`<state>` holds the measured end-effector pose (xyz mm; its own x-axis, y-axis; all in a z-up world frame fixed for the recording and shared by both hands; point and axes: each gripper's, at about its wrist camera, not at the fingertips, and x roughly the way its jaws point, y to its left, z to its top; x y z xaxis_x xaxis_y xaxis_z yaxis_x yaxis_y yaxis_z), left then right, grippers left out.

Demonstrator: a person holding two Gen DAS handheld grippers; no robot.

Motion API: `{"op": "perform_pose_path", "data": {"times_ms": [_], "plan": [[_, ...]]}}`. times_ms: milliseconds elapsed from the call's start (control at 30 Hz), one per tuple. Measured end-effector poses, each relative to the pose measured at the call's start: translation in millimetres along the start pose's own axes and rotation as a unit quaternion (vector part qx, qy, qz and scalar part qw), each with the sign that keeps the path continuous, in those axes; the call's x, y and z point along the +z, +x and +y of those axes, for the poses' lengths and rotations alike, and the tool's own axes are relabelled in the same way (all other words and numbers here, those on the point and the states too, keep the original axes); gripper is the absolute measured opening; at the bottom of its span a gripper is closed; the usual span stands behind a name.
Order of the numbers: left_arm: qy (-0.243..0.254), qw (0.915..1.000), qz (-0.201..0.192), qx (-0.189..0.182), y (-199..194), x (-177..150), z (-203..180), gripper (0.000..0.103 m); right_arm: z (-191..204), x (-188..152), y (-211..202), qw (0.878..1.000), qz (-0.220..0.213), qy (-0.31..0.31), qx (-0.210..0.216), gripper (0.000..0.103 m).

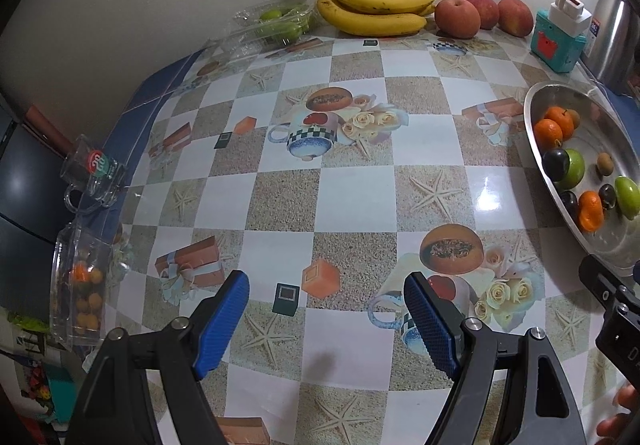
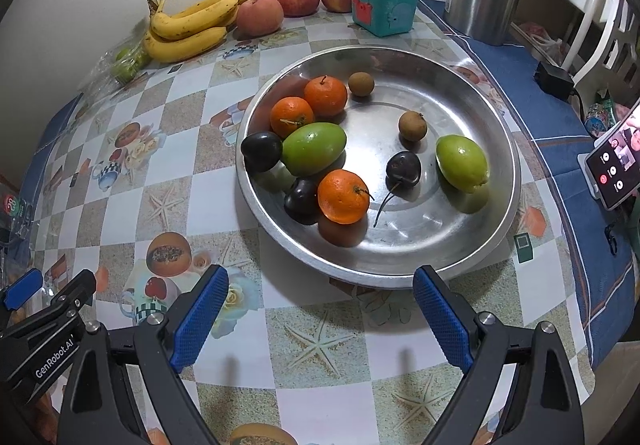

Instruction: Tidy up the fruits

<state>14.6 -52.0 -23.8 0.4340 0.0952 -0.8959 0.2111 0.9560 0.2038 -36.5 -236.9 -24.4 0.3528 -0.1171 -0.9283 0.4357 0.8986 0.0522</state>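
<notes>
Steel bowl (image 1: 538,101) of mixed fruit at far right in the left wrist view, well off from the left gripper (image 1: 326,319): jaws spread, empty, over bare table (image 1: 360,201).

Right wrist view: bowl dead ahead of right gripper (image 2: 320,309), nearer, jaws spread, empty; orange (image 2: 343,197) closest, round, glossy.

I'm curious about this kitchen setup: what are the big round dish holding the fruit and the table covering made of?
The dish looks like polished metal, probably stainless steel: silvery, with blurred reflections of the fruit. The table covering seems to be glossy printed plastic, perhaps vinyl: a bright glare spot sits on its checkered starfish pattern. Neither material is certain from looks alone.
</notes>
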Motion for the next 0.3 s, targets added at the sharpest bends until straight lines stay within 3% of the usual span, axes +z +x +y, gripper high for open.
{"op": "perform_pose_path", "data": {"times_ms": [300], "plan": [[-0.009, 0.9998, -0.016, -0.008, -6.6, 0.3, 3.8, 0.083, 0.3, 0.5, -0.1, 1.000, 0.001, 0.000, 0.002, 0.094]]}}
